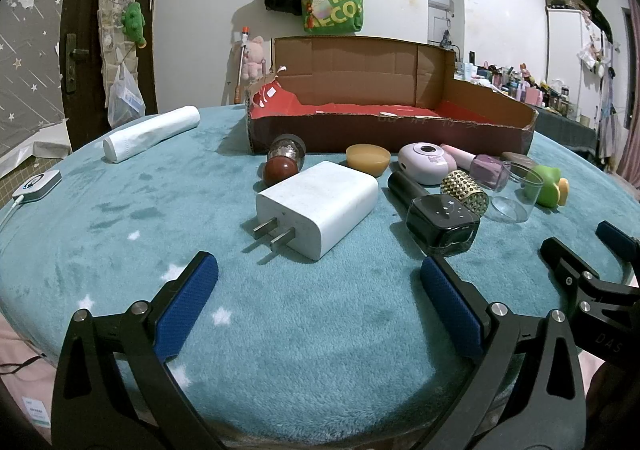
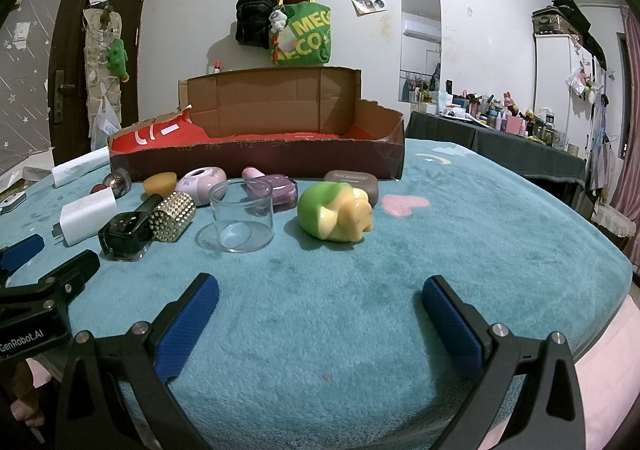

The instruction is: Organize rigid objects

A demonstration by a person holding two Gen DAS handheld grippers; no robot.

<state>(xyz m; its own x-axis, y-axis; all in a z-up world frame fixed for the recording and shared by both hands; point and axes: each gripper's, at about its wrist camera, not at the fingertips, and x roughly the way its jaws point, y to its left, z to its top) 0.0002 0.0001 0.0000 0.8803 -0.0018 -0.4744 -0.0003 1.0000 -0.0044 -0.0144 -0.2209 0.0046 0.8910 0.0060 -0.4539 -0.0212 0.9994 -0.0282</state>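
Note:
A row of small objects lies on the teal blanket in front of an open cardboard box (image 1: 392, 130) (image 2: 256, 160) with a red inside. A white charger plug (image 1: 318, 206) (image 2: 86, 216) lies just ahead of my open left gripper (image 1: 320, 270). Beside it are a black bottle (image 1: 442, 224) (image 2: 124, 236), a gold studded cylinder (image 1: 466, 190) (image 2: 172, 216) and a clear glass cup (image 1: 514, 190) (image 2: 242, 216). A green and yellow toy (image 2: 334, 216) (image 1: 548, 182) lies ahead of my open right gripper (image 2: 320, 286). Neither gripper holds anything.
Nearer the box lie a red-brown globe ornament (image 1: 284, 162), an amber bowl (image 1: 368, 158), a pale purple case (image 1: 426, 162), a purple bottle (image 2: 276, 190) and a brown compact (image 2: 352, 182). A white roll (image 1: 152, 134) and a small white device (image 1: 38, 186) sit at the left.

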